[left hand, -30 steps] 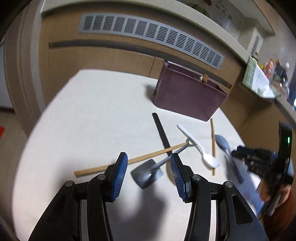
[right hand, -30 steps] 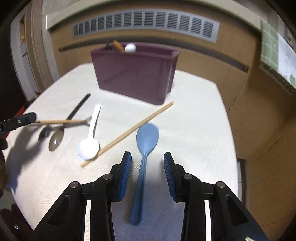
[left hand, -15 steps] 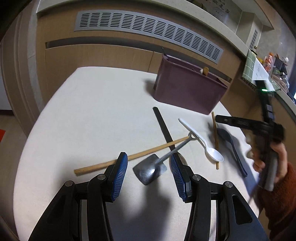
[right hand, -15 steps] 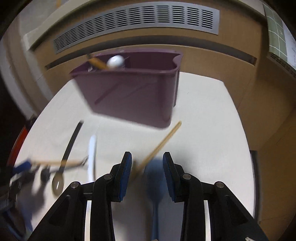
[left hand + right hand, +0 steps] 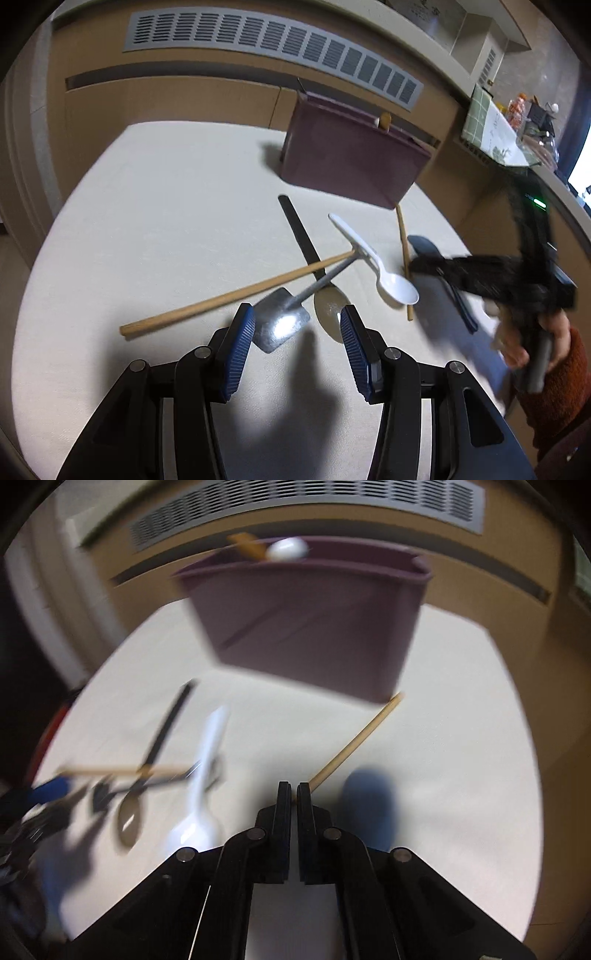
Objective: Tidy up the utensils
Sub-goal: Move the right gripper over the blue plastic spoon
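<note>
The right gripper (image 5: 294,794) has its jaws drawn almost together, only a thin slit between them, with the near end of a wooden chopstick (image 5: 354,738) running into that slit; it looks pinched there, though motion blur keeps the contact from being certain. From the tips that chopstick runs out toward 1 o'clock, its far end just short of the purple utensil bin (image 5: 314,627). Just beside the tips at 3 o'clock lies the blue rice paddle (image 5: 369,805), blurred. At 9 o'clock lie a white plastic spoon (image 5: 201,794), a metal spoon (image 5: 129,816) and a black strip (image 5: 170,723), all smeared.

The left gripper (image 5: 297,343) stands wide open and holds nothing. Between its blue pads (image 5: 240,343), at 12 o'clock, sits the flat blade of a small metal spatula (image 5: 282,319); whether either pad touches it I cannot tell. The metal spoon's bowl (image 5: 330,308) lies just inside the right pad. A second wooden chopstick (image 5: 236,295) crosses from 10 o'clock toward 1 o'clock, over the black strip (image 5: 301,236). Beyond, at 1 o'clock, lies the white plastic spoon (image 5: 373,266), and farther at 12 o'clock stands the purple utensil bin (image 5: 351,162) on the cream table (image 5: 147,221), with a wooden handle end and something white showing over its rim. At 3 o'clock the right gripper (image 5: 417,264), blurred, covers part of the blue rice paddle (image 5: 424,245).
</note>
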The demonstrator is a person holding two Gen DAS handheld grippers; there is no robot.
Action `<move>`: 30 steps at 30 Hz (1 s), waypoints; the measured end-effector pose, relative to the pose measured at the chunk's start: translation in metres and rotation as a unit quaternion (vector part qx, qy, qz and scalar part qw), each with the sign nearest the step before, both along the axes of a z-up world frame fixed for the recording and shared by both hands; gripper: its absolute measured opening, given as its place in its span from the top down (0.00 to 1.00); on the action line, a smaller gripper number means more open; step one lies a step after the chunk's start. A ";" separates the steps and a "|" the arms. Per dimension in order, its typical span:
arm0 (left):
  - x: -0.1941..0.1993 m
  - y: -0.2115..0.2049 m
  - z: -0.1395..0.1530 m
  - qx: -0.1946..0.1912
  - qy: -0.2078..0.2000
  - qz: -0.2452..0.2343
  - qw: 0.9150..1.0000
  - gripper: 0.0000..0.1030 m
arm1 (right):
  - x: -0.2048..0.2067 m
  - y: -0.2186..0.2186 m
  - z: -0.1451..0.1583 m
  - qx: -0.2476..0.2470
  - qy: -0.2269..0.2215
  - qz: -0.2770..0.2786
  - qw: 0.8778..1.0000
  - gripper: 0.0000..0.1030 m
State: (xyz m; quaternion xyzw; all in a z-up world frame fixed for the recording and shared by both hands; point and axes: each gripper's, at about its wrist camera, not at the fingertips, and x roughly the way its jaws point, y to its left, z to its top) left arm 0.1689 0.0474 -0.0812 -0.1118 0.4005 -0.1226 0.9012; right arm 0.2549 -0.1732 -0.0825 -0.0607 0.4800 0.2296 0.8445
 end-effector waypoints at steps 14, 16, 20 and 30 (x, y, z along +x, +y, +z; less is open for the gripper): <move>0.012 -0.013 -0.012 -0.003 0.031 -0.006 0.999 0.52 | -0.041 -0.030 0.011 0.038 -0.009 0.003 0.999 0.92; 0.009 -0.020 -0.011 -0.001 0.032 -0.020 0.999 0.52 | -0.023 -0.030 0.015 0.051 -0.007 -0.011 0.999 0.81; 0.001 -0.026 0.001 -0.003 0.017 -0.035 0.999 0.52 | 0.029 -0.024 0.005 0.044 0.015 -0.079 0.996 0.77; 0.015 0.006 0.002 -0.021 0.024 0.034 0.999 0.50 | 0.043 0.011 0.000 -0.050 -0.037 -0.067 0.996 0.89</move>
